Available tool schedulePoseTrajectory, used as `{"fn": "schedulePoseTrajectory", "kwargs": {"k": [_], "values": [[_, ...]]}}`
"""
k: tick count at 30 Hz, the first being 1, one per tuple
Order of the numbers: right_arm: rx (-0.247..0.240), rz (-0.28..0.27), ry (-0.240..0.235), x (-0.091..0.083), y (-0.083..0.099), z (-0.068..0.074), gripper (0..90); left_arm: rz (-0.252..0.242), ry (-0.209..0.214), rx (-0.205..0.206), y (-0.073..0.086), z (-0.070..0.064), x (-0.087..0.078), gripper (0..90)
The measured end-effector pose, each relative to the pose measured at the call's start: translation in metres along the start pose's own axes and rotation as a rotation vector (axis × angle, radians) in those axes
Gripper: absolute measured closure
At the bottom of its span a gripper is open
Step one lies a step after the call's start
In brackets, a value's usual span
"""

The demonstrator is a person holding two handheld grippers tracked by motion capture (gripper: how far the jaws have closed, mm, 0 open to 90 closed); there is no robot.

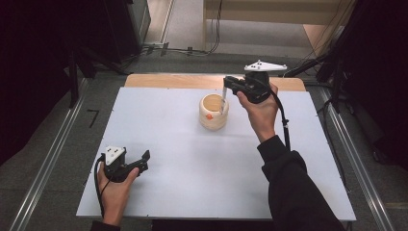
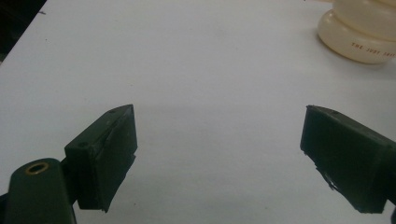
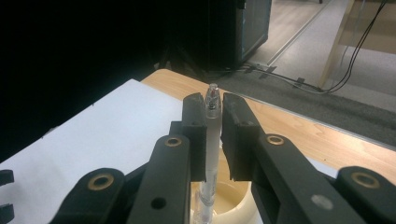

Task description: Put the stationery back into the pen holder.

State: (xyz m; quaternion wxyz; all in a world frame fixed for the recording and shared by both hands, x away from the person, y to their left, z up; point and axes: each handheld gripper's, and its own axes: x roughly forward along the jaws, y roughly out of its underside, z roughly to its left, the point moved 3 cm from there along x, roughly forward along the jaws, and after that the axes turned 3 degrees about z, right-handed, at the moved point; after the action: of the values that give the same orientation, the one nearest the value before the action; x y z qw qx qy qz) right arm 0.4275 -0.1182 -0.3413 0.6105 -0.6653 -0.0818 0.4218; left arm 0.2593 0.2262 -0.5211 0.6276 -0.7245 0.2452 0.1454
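Your right tongs [image 3: 213, 140] pinch a clear plastic pen [image 3: 211, 140] upright, its lower end inside the cream round holder [image 1: 213, 112] directly beneath them; releasing it seems the remaining step. Your left tongs [image 2: 219, 158] rest spread on the white bench [image 1: 192, 159].

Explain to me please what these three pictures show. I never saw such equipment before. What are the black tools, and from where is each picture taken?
A person sits at a table with a white board on it and holds a hand-operated gripper, a black tool with two jaws, in each hand. The high view looks down from above. The other two pictures come from small cameras riding on the grippers, looking along their jaws. The left gripper rests low near the person, jaws wide apart, holding nothing. The right gripper is shut on a clear pen, held upright, with its lower end inside a cream-coloured round holder standing on the board.
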Motion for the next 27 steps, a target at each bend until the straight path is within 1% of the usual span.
{"fn": "schedulePoseTrajectory", "kwargs": {"k": [8, 13, 22, 27], "values": [[0.002, -0.010, 0.001, 0.000, -0.006, 0.001, 77.9, -0.001, 0.000, 0.003, 0.000, 0.000, 0.000, 11.6], [0.008, -0.014, 0.007, 0.004, -0.009, -0.001, 77.9, -0.002, 0.001, 0.001, 0.000, 0.000, 0.000, 11.6], [0.011, 0.008, 0.027, 0.022, -0.002, -0.004, 77.9, -0.003, 0.003, 0.000, 0.000, 0.000, 0.000, 11.6], [0.007, 0.027, 0.033, 0.035, 0.008, -0.005, 77.9, -0.001, 0.005, 0.001, 0.000, 0.000, 0.000, 11.6]]}}
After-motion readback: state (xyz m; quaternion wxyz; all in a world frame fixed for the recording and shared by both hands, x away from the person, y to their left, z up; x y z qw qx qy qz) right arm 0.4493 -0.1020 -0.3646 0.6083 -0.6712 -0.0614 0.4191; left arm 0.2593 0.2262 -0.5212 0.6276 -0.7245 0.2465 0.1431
